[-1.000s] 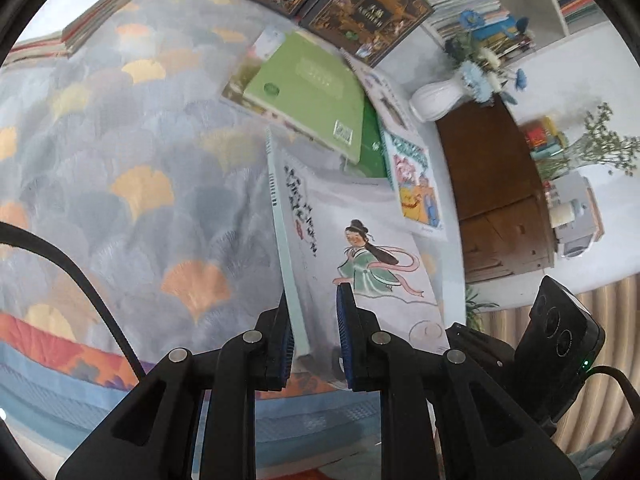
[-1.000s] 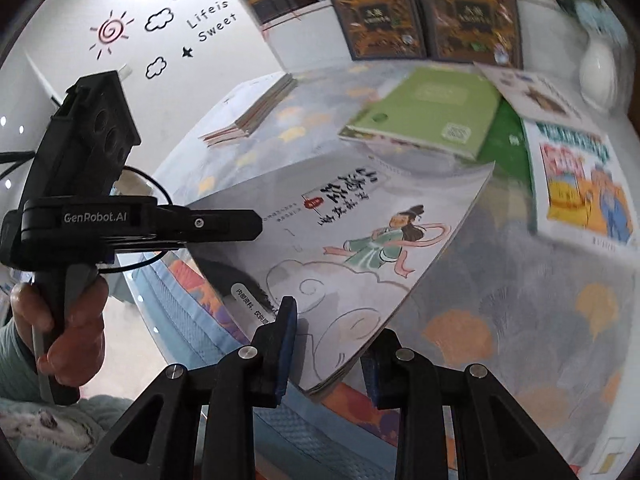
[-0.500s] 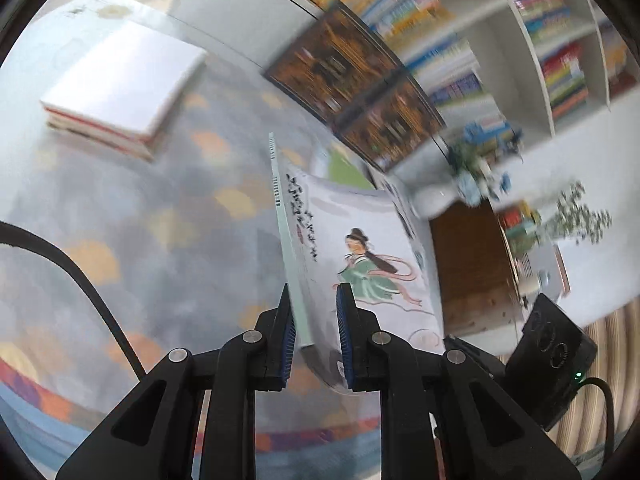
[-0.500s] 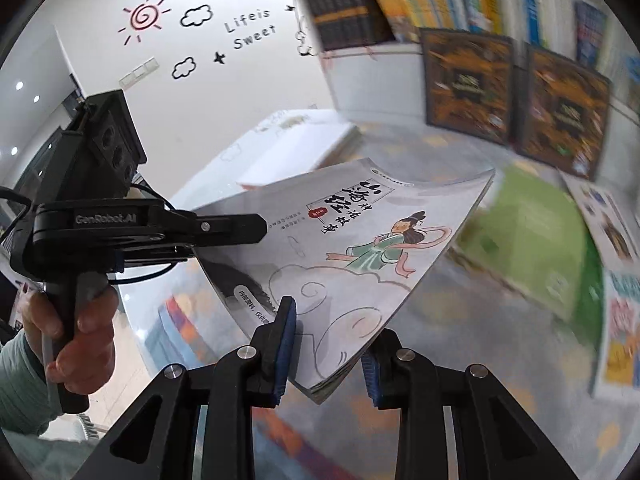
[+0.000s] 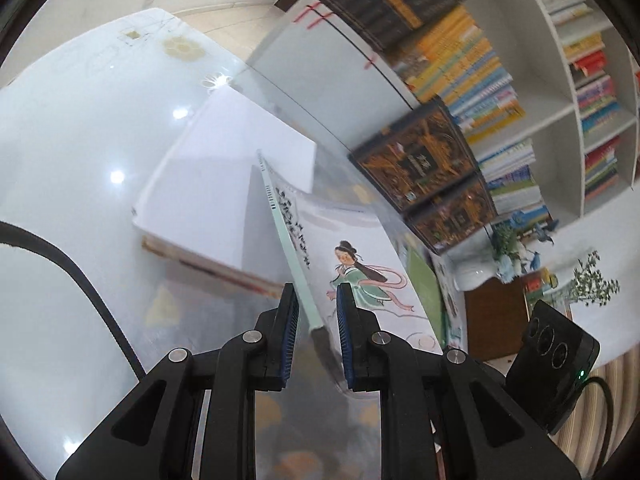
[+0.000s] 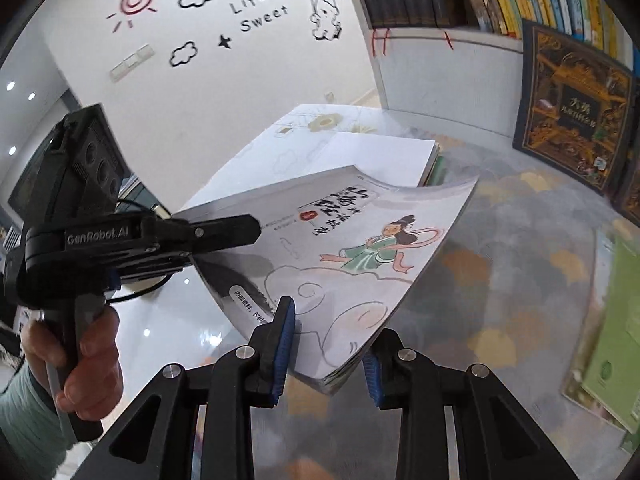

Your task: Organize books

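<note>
Left gripper (image 5: 316,336) is pinching the illustrated book (image 5: 352,276) at its spine-side corner, pads pressed on both faces; right gripper (image 6: 328,344) is clamping the lower edge of the same book (image 6: 340,256), jaws nearly closed on it. Book is hanging clear of the patterned tablecloth (image 6: 500,280), cover up and sagging slightly between the two grips, just short of the white-topped stack (image 6: 380,156) lying at the far corner of the table. Judged step: carrying this book to the stack. Next move likely calling for lining its edges up over the stack, lowering it flat, then letting go with both grippers. Other books (image 6: 612,336) are waiting at the right. Legible writing: "GenRobot.AI" on the left gripper's body, "Lifeis Sweet" on the wall decal (image 6: 260,8); cover title is in Chinese brush script, not transcribed.
</note>
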Demonstrator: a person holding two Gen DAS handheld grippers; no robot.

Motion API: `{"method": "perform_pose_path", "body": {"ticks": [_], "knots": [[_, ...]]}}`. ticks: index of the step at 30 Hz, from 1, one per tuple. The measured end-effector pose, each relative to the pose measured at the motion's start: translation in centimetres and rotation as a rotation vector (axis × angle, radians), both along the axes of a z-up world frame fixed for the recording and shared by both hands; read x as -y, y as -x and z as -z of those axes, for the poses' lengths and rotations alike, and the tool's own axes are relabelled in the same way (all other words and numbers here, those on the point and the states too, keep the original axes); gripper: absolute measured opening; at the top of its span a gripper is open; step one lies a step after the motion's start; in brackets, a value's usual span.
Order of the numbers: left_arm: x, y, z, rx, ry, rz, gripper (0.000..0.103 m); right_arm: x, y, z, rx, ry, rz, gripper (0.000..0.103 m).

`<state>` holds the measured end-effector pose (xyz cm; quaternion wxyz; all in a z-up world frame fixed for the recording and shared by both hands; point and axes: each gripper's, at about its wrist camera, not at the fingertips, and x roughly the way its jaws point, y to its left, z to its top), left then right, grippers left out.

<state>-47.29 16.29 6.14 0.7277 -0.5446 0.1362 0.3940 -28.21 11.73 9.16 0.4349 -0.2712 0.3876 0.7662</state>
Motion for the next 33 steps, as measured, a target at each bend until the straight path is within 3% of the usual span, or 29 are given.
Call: {"method": "perform_pose_path", "body": {"ticks": [15, 22, 27, 30, 33], "knots": [[-7.2, 3.8, 5.2, 0.045, 0.072, -0.087, 0.015, -9.1, 3.4, 3.6, 0.020, 0.080, 0.029, 0.030], [-7.9, 5.3, 6.6, 0.005, 0.122, -0.148, 0.020, -10.8, 3.7, 6.4, 0.019, 0.155, 0.094, 0.030], [-5.5, 7.4, 6.7, -0.023, 0.142, -0.222, 0.020, -9.7, 3.6, 6.3, 0.005, 0.150, 0.086, 0.042], [-4.1, 8.0, 6.3, -0.039, 0.148, -0.245, 0.022, -8.5, 2.8, 6.2, -0.037, 0.180, 0.090, 0.042], [-2.3, 7.8, 5.4, -0.050, 0.149, -0.239, 0.022, -5.7, 0.0, 6.5, -0.203, 0.225, 0.103, 0.042]]}}
